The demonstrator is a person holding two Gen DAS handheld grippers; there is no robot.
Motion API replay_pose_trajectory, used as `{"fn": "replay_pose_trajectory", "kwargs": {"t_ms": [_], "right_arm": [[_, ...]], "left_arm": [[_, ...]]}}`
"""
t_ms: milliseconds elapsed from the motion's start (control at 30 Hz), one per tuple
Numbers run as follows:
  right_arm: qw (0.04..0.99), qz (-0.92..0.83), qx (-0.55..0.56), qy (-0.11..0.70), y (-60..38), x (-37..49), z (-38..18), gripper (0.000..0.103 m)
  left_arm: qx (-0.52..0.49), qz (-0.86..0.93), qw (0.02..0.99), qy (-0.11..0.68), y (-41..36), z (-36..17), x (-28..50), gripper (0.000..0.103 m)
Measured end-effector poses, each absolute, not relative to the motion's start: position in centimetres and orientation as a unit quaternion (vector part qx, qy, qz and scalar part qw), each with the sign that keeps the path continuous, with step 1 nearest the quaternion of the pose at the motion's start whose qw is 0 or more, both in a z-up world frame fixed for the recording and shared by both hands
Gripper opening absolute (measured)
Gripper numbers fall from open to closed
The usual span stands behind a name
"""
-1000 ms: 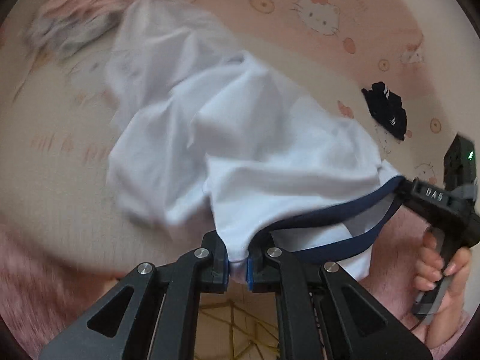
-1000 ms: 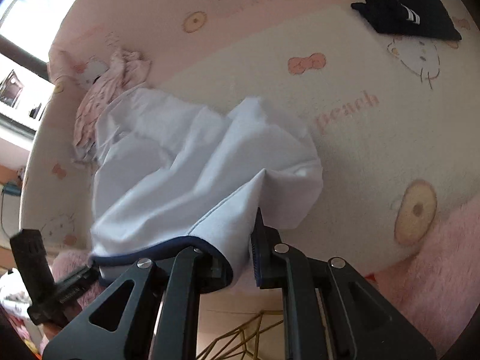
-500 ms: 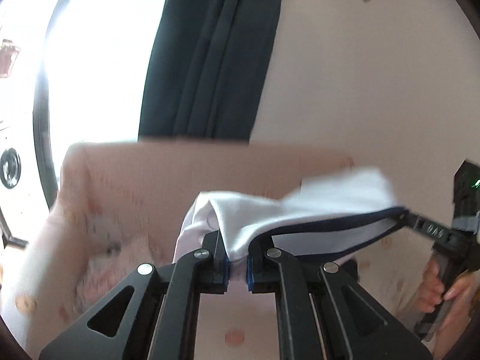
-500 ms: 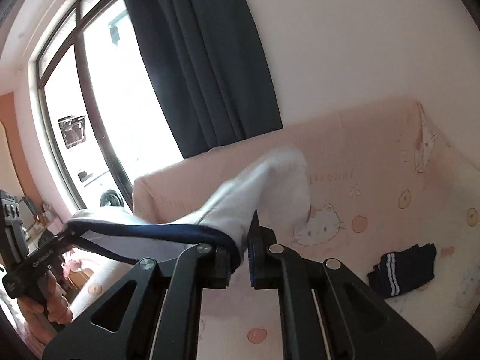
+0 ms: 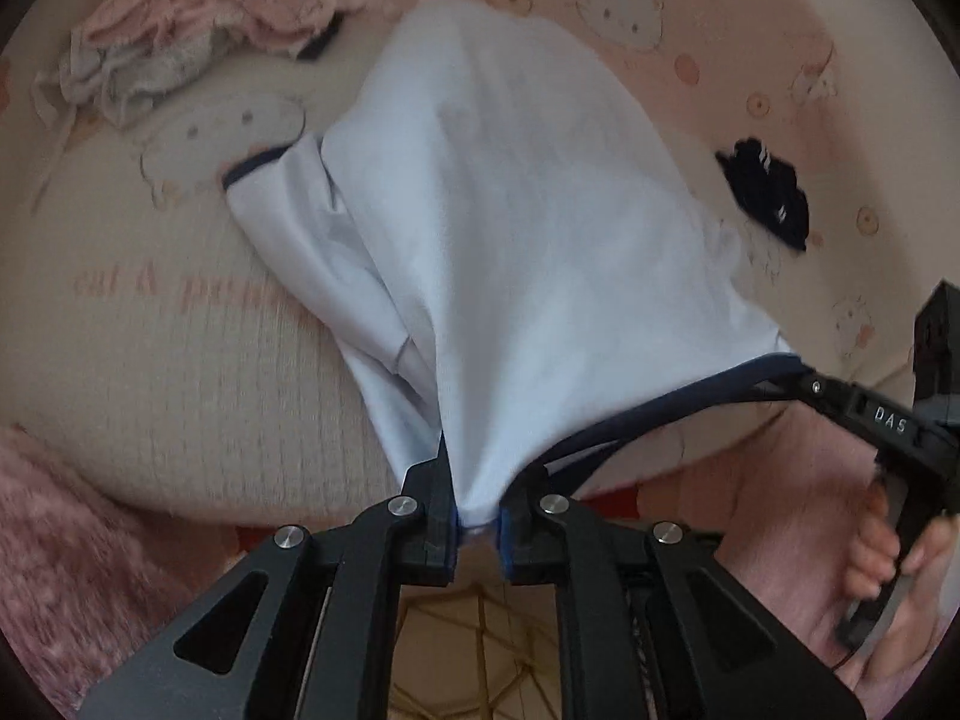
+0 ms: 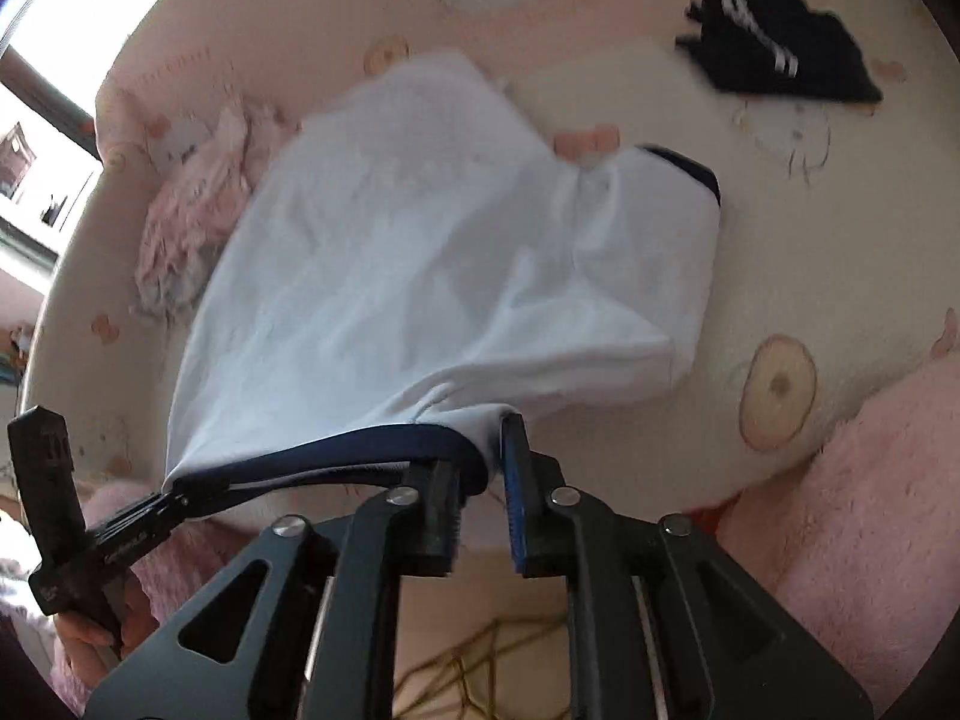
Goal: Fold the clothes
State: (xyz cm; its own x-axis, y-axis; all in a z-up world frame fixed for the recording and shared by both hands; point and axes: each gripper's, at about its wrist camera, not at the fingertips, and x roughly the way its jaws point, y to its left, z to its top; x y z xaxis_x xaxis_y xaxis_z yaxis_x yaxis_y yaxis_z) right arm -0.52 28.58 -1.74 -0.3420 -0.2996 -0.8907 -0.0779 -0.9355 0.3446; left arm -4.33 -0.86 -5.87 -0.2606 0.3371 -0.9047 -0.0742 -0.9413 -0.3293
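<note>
Across the pink cartoon-print bed cover [image 5: 180, 360] lies a white shirt [image 5: 510, 228] with navy trim, its body spread flat on the cover and its near edge lifted toward both grippers. At that edge the left gripper [image 5: 477, 516] has a bunch of white cloth between its fingers, which are narrowly parted and opening. Beside it along the navy neckline, the right gripper [image 6: 483, 480] is also opening; the trim drapes over its left finger, with the pads visibly apart and no longer pinching. Beyond the shirt on its left side sits a crumpled pink and grey garment [image 5: 198, 18]. Off to the shirt's right rests a folded dark garment with white stripes [image 6: 780, 48]. No container appears anywhere around the shirt.
</note>
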Motion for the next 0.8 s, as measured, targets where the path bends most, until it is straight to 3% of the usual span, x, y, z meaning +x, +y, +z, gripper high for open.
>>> {"fn": "replay_pose_trajectory", "kwargs": {"t_ms": [100,200,300,367,500,600,700,800], "right_arm": [[0.072,-0.795,0.584,-0.147,28.2,-0.7,-3.4,0.029],[0.076,-0.777,0.607,-0.145,27.7,-0.9,-5.0,0.030],[0.100,-0.759,0.628,-0.139,27.4,-1.0,-5.6,0.038],[0.136,-0.755,0.620,-0.162,27.8,-0.7,-5.0,0.040],[0.200,-0.777,0.541,-0.254,30.6,-0.4,-1.7,0.042],[0.131,-0.806,0.503,-0.284,33.7,-0.5,-1.4,0.042],[0.075,-0.800,0.532,-0.267,34.1,-1.7,-3.6,0.044],[0.080,-0.787,0.560,-0.246,32.7,-3.1,-5.4,0.044]], "left_arm": [[-0.598,0.783,0.120,-0.125,-1.8,-6.1,-3.9,0.014],[-0.593,0.785,0.120,-0.134,-2.0,-6.2,-3.7,0.018],[-0.573,0.767,0.184,-0.221,-2.9,-5.5,-3.1,0.031],[-0.539,0.764,0.221,-0.278,-4.0,-4.4,-3.0,0.047],[-0.508,0.783,0.188,-0.305,-6.0,-3.8,-2.9,0.047],[-0.525,0.766,0.155,-0.336,-7.1,-5.5,-3.2,0.047],[-0.557,0.767,0.139,-0.287,-5.5,-6.5,-3.6,0.047],[-0.585,0.774,0.120,-0.212,-3.2,-7.3,-4.1,0.047]]}}
